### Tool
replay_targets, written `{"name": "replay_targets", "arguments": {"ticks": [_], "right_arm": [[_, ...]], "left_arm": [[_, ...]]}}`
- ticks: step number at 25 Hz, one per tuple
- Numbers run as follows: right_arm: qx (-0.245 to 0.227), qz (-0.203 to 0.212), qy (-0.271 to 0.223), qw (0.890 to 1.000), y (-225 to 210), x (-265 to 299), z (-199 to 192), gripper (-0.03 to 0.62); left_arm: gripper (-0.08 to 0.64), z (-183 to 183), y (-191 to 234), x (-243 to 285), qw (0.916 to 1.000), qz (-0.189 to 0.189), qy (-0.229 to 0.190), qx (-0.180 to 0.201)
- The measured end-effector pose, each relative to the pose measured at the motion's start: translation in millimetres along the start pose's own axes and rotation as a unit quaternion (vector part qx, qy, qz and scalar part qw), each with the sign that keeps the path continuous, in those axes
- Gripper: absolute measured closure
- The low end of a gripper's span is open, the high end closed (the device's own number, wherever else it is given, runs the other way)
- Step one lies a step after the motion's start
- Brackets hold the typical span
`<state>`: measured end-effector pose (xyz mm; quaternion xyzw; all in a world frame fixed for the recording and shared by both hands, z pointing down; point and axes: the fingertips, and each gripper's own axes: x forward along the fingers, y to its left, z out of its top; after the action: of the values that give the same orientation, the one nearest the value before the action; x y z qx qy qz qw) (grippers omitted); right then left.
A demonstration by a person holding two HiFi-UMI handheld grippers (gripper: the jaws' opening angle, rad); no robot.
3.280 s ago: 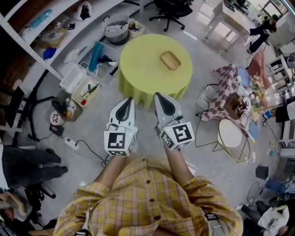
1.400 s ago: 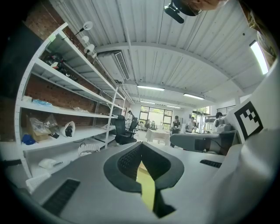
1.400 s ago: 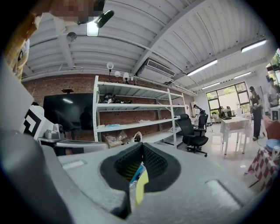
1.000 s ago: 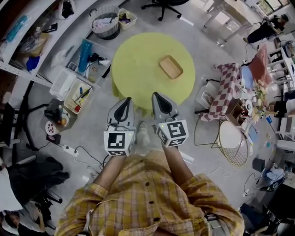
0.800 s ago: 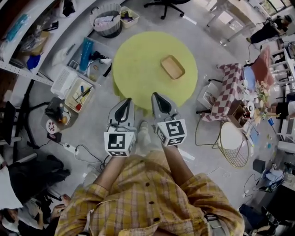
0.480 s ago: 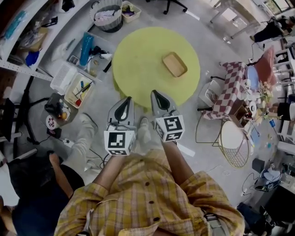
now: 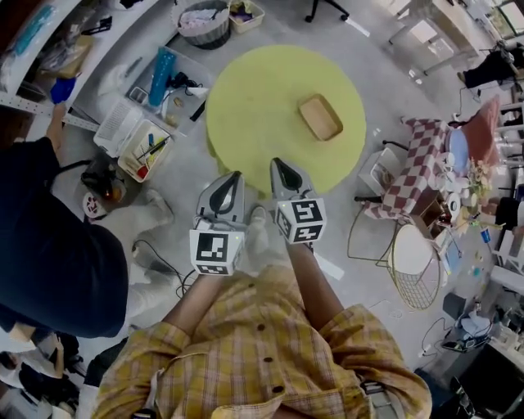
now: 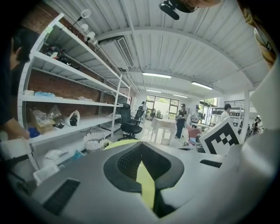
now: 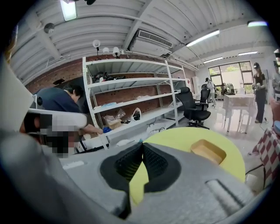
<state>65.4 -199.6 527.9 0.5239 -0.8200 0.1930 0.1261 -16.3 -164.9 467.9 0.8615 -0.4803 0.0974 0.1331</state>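
Both grippers are held side by side in front of the person's checked shirt, above the floor. My left gripper [image 7: 235, 176] is shut with nothing between its jaws. My right gripper [image 7: 277, 164] is shut too and holds nothing. Just beyond their tips stands a round table with a yellow cloth [image 7: 262, 98]. On it lies a shallow wooden tray [image 7: 321, 117], which also shows in the right gripper view as the tray [image 9: 208, 151] on the yellow table [image 9: 183, 140]. In the left gripper view, the left gripper [image 8: 141, 146] points at the table's edge [image 8: 118, 142].
A person in dark clothes [image 7: 49, 237] stands close at the left, reaching to a white shelf unit [image 7: 37, 49]. Bins of tools [image 7: 147, 147] and a basket [image 7: 201, 18] sit on the floor by the table. A checked cloth stand [image 7: 426, 155] and a wire chair [image 7: 416, 260] are at the right.
A person in dark clothes has walked in at the left and now fills that side. Both grippers stay shut and now point lower, so the yellow table shows in both gripper views.
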Motion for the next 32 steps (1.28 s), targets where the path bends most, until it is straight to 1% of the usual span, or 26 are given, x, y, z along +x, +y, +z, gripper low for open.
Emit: {"name": "replay_targets", "arguments": {"ticks": [7,11,12,17,18,21,24,29,32], "right_arm": [[0.002,0.015,0.005,1.000,2.9,20.9,-2.4,0.594],[0.003,0.015,0.009,1.000,-0.7,31.7,-4.0,0.591],[0.003,0.016,0.013,1.000,-1.7,35.2,-6.0,0.562],[0.001,0.009,0.035,0.999,-11.0,54.3,-21.3,0.549],[0.002,0.007,0.039,0.999,-13.1,58.6,-24.7,0.525],[0.003,0.002,0.056,0.998,-18.5,68.2,-37.5,0.504],[0.000,-0.004,0.071,0.997,-23.9,77.0,-48.9,0.460],[-0.023,-0.021,0.102,0.994,-31.8,92.0,-67.3,0.454],[-0.030,-0.024,0.109,0.993,-35.2,100.3,-76.2,0.454]], "left_arm": [[0.555,-2.2,9.4,6.7,0.9999,0.007,0.009,-0.002],[0.555,-4.8,13.2,12.8,0.9999,0.008,0.013,-0.005],[0.555,-5.3,14.5,14.0,0.9999,0.009,0.014,-0.006],[0.555,-10.3,18.9,19.9,0.9998,0.010,0.019,-0.007],[0.555,-11.8,20.1,20.8,0.9997,0.010,0.020,-0.007],[0.555,-17.4,22.0,21.4,0.9996,0.013,0.026,-0.008],[0.555,-20.2,23.6,23.1,0.9994,0.015,0.029,-0.009],[0.555,-20.5,27.1,28.4,0.9992,0.017,0.035,-0.010],[0.555,-24.6,28.0,31.4,0.9990,0.019,0.039,-0.012]]}}
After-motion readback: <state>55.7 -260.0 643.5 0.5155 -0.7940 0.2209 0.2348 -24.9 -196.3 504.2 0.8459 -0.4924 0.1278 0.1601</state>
